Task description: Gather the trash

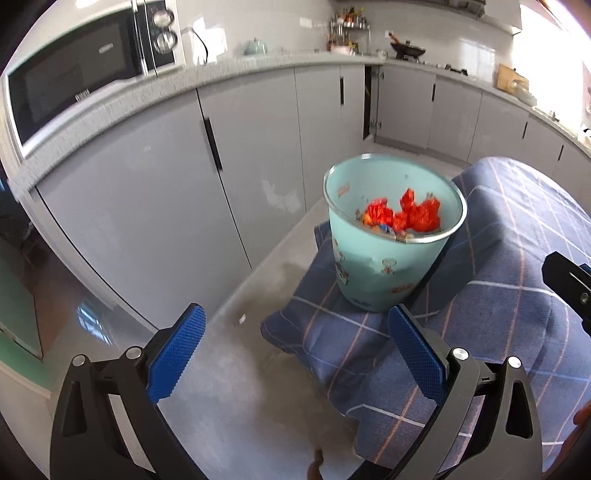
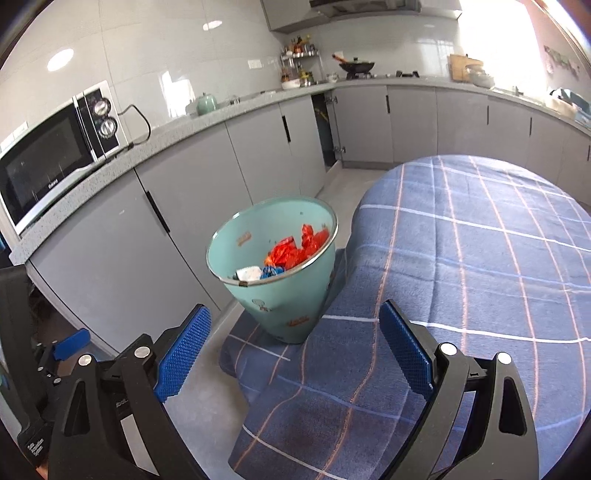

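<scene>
Mint-green trash bin point(image 1: 388, 254) stands on the blue plaid cloth point(image 2: 461, 258), ahead, orange wrappers point(image 2: 295, 251) inside. Left gripper point(image 1: 295, 354) released, empty, slightly nearer. Right gripper point(image 2: 295, 354) likewise spread, bin ahead-left.

A: What is seen along the walls?

B: Glossy white tiles point(image 2: 177, 48) are seen above a speckled grey counter point(image 2: 177, 127) that is run round the corner. Grey cabinet doors point(image 2: 207, 177) with dark handles are fitted beneath; one door near the corner point(image 2: 325, 129) is left ajar.

A: And on the counter?

B: A microwave point(image 2: 55, 155) is placed at the left, plugged in by a black cord. A pale green pot point(image 2: 206, 103), a spice rack point(image 2: 299, 66) and a black wok point(image 2: 356, 66) are set farther along.

A: The floor and light?

B: A pale grey floor point(image 1: 221, 369) is shown. Strong daylight is admitted from the right point(image 2: 491, 33). A table point(image 2: 480, 258) is covered by a blue checked cloth.
</scene>
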The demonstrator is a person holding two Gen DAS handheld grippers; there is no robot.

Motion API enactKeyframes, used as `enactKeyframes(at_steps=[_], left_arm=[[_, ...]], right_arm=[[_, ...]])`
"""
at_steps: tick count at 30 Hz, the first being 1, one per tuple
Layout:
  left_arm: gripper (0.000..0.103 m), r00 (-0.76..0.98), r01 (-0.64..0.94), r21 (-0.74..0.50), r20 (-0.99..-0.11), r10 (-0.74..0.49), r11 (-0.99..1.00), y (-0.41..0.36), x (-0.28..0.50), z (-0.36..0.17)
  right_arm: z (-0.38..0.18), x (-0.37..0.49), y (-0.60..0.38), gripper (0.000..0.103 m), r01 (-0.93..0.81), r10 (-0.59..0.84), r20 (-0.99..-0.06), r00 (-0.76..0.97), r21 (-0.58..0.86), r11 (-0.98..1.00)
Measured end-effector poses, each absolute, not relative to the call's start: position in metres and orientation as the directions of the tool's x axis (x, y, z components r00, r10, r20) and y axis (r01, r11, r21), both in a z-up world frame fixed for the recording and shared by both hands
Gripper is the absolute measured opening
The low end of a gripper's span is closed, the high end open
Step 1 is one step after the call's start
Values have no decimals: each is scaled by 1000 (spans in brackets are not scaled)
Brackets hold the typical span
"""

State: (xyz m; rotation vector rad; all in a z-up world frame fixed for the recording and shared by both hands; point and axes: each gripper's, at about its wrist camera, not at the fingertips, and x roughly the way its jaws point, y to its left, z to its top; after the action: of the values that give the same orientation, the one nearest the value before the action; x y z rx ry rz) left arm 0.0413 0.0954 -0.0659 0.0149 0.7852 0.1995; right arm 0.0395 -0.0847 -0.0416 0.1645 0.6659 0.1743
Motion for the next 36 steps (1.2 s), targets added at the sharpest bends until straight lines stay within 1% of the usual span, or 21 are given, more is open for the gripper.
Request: enactKeyframes(at_steps=[6,9,15,17,23,27,36], left_arm=[[98,765,-173,90,-615,191,981,92,21,-34],[98,801,-173,114,-562,207,978,89,11,-18],[98,879,-183,89,-431,204,979,89,-16,21],[98,906,-183,81,-373,200,980,88,-27,34],[98,950,-158,67,-260,171,985,83,-50,55],[98,957,-147,65,-245,158,987,80,-54,61],[98,957,-159,34,-239,163,987,85,-60,67]], right_arm=[[-18,19,-81,92,-111,195,-542,818,184,977],[-2,8,-82,92,-110,189,-504,842,182,977],[31,-18,-85,94,-122,185,-396,900,179,976],[40,-24,-85,94,-129,190,-367,911,186,974],[59,-47,-85,96,-149,194,-266,944,178,973],[68,-60,-84,98,-144,176,-206,963,161,976],[72,-69,-88,98,-133,166,-183,969,180,975]])
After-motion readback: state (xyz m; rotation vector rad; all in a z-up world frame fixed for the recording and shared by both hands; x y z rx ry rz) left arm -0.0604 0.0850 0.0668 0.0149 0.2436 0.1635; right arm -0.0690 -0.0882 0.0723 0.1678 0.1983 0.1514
